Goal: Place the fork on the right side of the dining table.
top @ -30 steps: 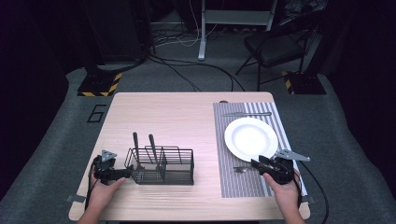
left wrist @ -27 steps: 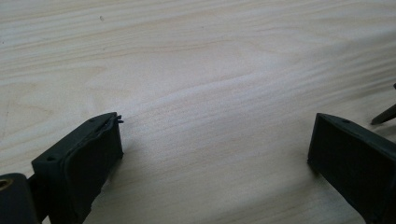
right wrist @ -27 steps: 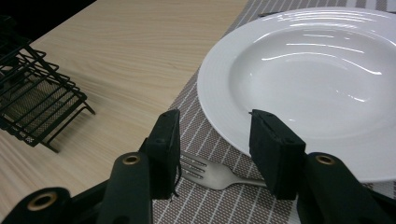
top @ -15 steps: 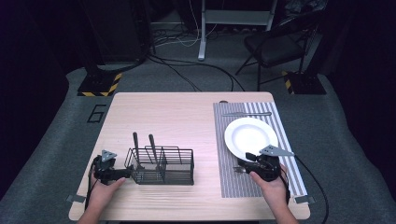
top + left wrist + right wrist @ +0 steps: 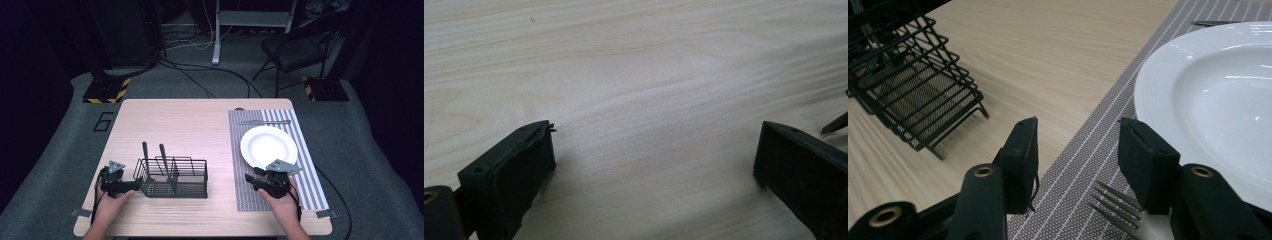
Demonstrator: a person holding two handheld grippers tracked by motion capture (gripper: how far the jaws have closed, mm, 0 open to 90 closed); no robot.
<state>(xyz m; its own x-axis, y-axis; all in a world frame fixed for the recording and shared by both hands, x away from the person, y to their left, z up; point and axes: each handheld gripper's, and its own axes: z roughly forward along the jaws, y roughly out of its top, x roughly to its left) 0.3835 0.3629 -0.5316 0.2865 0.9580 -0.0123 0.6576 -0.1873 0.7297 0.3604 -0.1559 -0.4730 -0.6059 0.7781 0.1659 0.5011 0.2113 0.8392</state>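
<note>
Left claw [image 5: 654, 165] wide open, empty, over table [image 5: 634, 75]; right claw [image 5: 1078, 150] part open above fork [image 5: 1118, 205], gripping nothing

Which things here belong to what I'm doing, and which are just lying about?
Likely part of the job:
fork, at the open jaws of the right gripper
plate
striped placemat
knife
wire caddy with two utensils

Just lying about, off the table:
chair
floor cables
hazard-striped base
</note>
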